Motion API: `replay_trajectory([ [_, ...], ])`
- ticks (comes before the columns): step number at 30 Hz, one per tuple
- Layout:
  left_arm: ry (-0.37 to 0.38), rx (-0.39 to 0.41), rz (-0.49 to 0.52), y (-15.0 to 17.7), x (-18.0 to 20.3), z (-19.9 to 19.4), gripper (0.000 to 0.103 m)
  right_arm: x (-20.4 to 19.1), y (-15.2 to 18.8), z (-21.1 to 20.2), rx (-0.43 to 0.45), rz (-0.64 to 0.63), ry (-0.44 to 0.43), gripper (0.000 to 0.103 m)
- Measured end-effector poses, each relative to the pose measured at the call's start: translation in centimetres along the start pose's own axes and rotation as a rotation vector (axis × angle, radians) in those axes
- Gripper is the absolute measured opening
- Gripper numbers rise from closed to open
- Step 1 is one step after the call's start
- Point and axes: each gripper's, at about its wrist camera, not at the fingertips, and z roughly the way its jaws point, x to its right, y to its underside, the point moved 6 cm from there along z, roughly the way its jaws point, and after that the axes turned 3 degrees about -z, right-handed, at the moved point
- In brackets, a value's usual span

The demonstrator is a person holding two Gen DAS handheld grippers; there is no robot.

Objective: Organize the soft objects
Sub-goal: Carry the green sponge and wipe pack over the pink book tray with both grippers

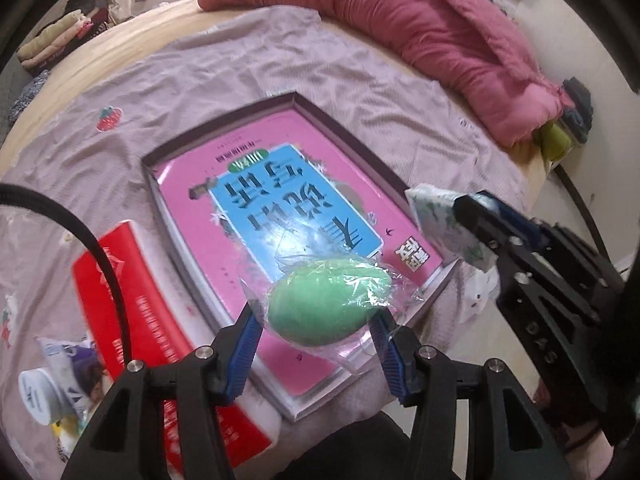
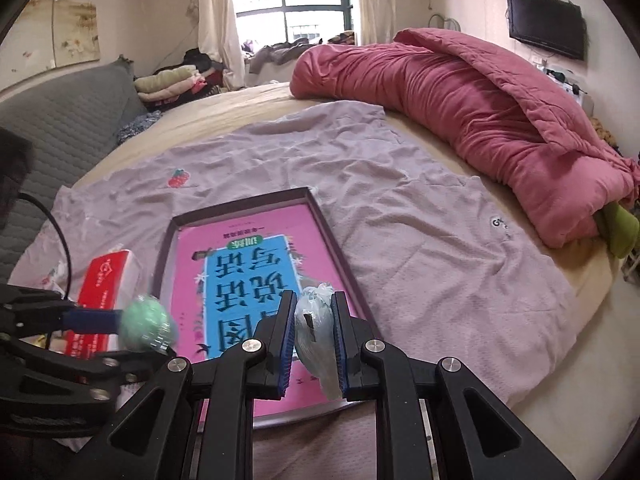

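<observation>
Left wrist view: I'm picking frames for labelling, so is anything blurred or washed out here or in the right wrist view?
Left wrist view: the red tissue box is smeared by motion, and glare streaks the book cover. Right wrist view: the window is blown out, and the green ball in the left claw is blurred. Both views bend strongly at the edges.

Two claws (image 1: pixel 316 324) (image 2: pixel 314 330), one book (image 1: pixel 280 216).

The pink book (image 2: pixel 256 280) fills the tray (image 2: pixel 332 240); a red tissue box (image 2: pixel 106 280) crowds its left, bare sheet (image 2: pixel 440 240) lies open right, the quilt (image 2: pixel 480 120) blocks far.
</observation>
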Motion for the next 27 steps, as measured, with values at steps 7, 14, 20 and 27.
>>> replay_trajectory([
  [7, -0.033, -0.042, 0.029, 0.2, 0.9, 2.6, 0.055, 0.4, 1.1, 1.6, -0.025, -0.039, 0.036, 0.017],
  [14, -0.039, -0.073, 0.051, 0.4, 1.1, 3.8, 0.055, -0.4, 2.1, 3.7, -0.064, -0.110, 0.058, 0.018],
  [20, -0.047, -0.089, 0.031, 0.5, 0.3, 4.4, 0.056, -0.9, 2.4, 4.4, -0.084, -0.051, -0.049, 0.022],
  [27, -0.079, -0.104, 0.027, 0.4, -0.7, 5.0, 0.056, -1.4, 3.3, 5.0, -0.125, -0.010, -0.153, 0.029],
])
